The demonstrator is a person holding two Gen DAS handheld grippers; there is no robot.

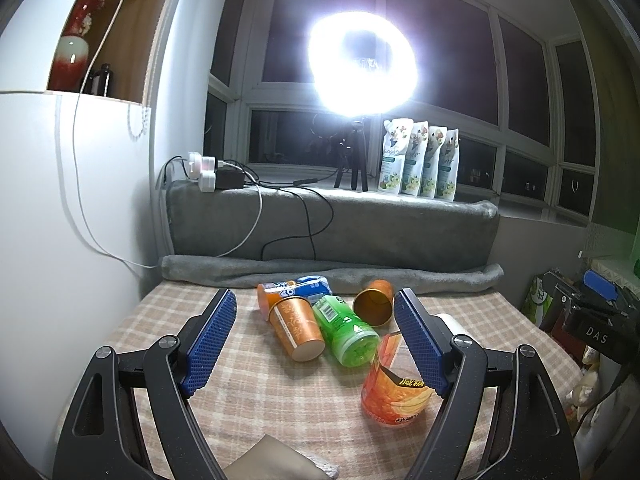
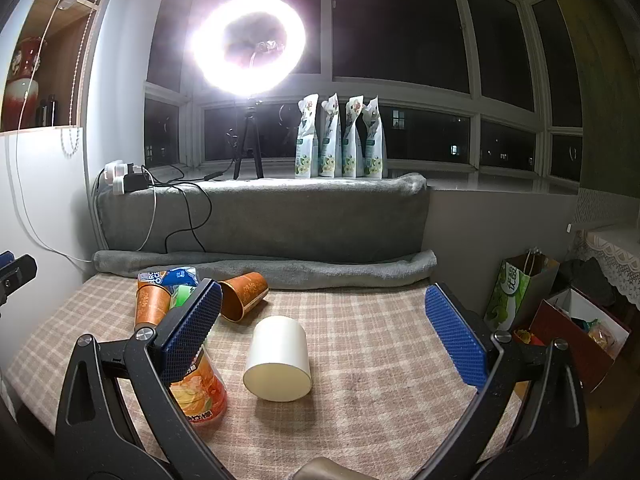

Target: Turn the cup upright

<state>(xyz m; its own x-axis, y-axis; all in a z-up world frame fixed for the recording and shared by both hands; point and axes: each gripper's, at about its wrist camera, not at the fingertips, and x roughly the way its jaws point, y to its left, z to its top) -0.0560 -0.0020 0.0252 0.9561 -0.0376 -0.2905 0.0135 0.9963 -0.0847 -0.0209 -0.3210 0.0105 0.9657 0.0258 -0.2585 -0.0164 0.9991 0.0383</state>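
White cup point(image 2: 279, 360) lying on its side on the checked surface point(image 2: 380, 360), between the right gripper's point(image 2: 334, 332) wide-open jaws, left gripper point(image 1: 316, 340) jaws also spread, empty, over toppled orange cups point(image 1: 298, 330).

Readable text:
- "DAS" in white on the black gripper body point(image 1: 596, 330) at the right edge of the left wrist view.
- "减糖" on the black band of the orange can point(image 1: 394, 386).
- "tea" on the green paper bag point(image 2: 516, 290).
- Blue snack pack point(image 2: 180, 276): partial letters, unclear.
- Window pouches point(image 2: 340, 140): print too small.
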